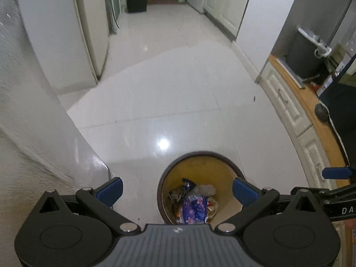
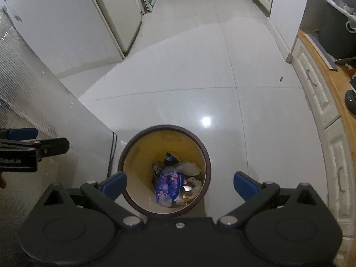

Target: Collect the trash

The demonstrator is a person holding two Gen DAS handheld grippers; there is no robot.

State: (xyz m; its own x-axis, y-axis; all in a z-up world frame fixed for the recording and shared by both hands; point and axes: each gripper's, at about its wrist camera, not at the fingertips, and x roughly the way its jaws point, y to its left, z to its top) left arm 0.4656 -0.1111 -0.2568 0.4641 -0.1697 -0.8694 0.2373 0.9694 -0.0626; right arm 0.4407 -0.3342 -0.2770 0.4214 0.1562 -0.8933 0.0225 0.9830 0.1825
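A round bin [image 2: 201, 146] with a dark brown rim and yellow inside stands on the white floor, also seen in the left wrist view as the bin [image 1: 178, 169]. Trash lies at its bottom: a blue flowered wrapper [image 2: 170, 183], clear plastic and dark foil; the same wrapper [image 1: 194, 209] shows from the left. My right gripper [image 2: 180, 184] hangs open above the bin, nothing between its blue pads. My left gripper [image 1: 178, 192] is open too, empty, above the bin's near side. The right gripper's finger [image 1: 337, 173] pokes in at the right edge.
A white textured wall corner [image 2: 73, 122] stands just left of the bin. A white cabinet with a wooden top [image 2: 331, 102] runs along the right, with a dark bin [image 1: 304, 53] on it. A small dark speck [image 2: 281, 79] lies on the floor. A hallway runs ahead.
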